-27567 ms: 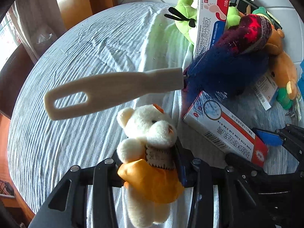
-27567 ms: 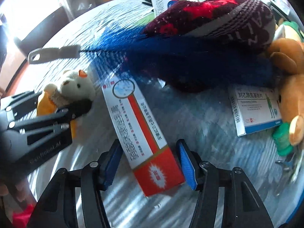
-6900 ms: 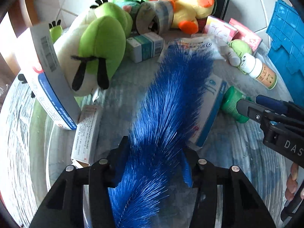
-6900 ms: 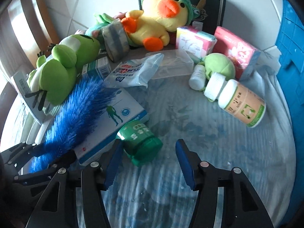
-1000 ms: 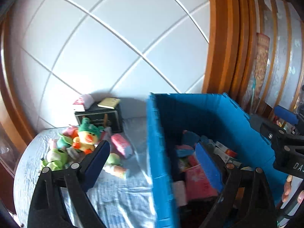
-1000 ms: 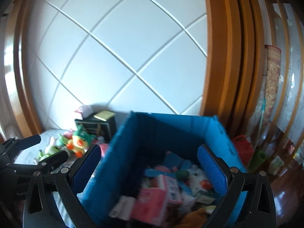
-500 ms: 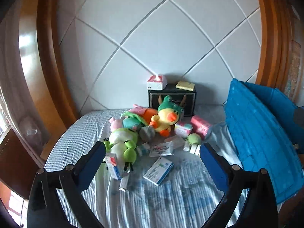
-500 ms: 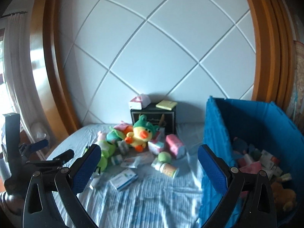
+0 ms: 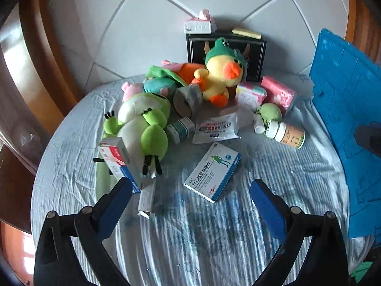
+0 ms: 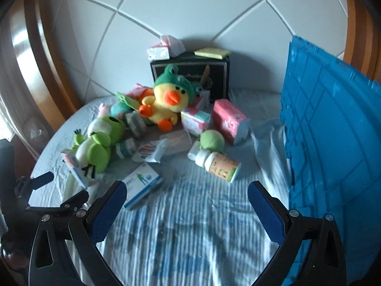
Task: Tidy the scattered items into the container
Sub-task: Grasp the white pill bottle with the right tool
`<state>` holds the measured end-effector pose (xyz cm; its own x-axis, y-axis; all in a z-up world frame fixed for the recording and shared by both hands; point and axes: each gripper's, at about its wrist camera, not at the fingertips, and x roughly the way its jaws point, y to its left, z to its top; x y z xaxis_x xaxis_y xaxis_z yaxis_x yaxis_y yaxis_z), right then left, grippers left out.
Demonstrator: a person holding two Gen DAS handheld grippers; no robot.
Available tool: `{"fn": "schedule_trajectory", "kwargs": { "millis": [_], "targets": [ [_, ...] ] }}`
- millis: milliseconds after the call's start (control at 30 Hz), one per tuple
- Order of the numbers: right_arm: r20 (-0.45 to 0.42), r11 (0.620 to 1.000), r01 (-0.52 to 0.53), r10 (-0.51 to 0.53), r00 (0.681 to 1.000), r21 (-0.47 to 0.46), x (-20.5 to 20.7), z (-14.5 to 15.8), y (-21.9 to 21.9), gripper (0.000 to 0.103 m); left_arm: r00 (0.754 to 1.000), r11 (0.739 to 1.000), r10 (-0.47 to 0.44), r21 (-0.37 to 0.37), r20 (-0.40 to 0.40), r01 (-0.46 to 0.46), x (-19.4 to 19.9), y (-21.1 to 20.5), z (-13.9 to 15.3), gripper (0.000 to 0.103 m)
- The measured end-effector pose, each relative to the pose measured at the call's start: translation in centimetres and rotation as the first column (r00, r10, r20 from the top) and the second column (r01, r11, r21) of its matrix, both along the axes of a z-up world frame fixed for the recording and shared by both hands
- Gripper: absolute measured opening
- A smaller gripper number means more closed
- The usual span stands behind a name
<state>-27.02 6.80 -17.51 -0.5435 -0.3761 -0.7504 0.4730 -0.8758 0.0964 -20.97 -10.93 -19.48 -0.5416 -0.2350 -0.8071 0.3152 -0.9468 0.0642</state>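
With both the left gripper [image 9: 189,205] and right gripper [image 10: 185,207] spread wide and empty, we should centre on the near white-and-blue flat medicine box [image 9: 212,171] on the bed, left of the blue plastic crate [image 10: 331,143].

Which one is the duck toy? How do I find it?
Look for the black box against the white wall. The duck toy sits right in front of it. It is the only yellow plush, with an orange beak and a green frog hood; the plush nearby is green.
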Motion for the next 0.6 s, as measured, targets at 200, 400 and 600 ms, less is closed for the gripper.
{"fn": "schedule_trajectory", "kwargs": {
  "millis": [200,400,600],
  "targets": [
    [0.079,0.998,0.013,-0.018,0.997,0.059,-4.2,-8.3,0.3,0.103,0.996,0.999,-0.041,0.035,0.075,0.039,-5.4,-0.2,-7.6,0.101],
    [0.067,0.995,0.016,-0.023,0.997,0.102,-7.5,-12.3,-0.3,0.103,0.988,0.996,-0.069,0.058,0.14,0.061,-9.2,-1.1,-12.9,0.101],
    [0.025,0.993,0.033,-0.037,0.999,0.115,-10.6,-13.3,-0.4,0.103,0.984,0.99,-0.061,0.134,0.169,0.038,-11.2,-2.1,-15.1,0.103]
  ]
}}
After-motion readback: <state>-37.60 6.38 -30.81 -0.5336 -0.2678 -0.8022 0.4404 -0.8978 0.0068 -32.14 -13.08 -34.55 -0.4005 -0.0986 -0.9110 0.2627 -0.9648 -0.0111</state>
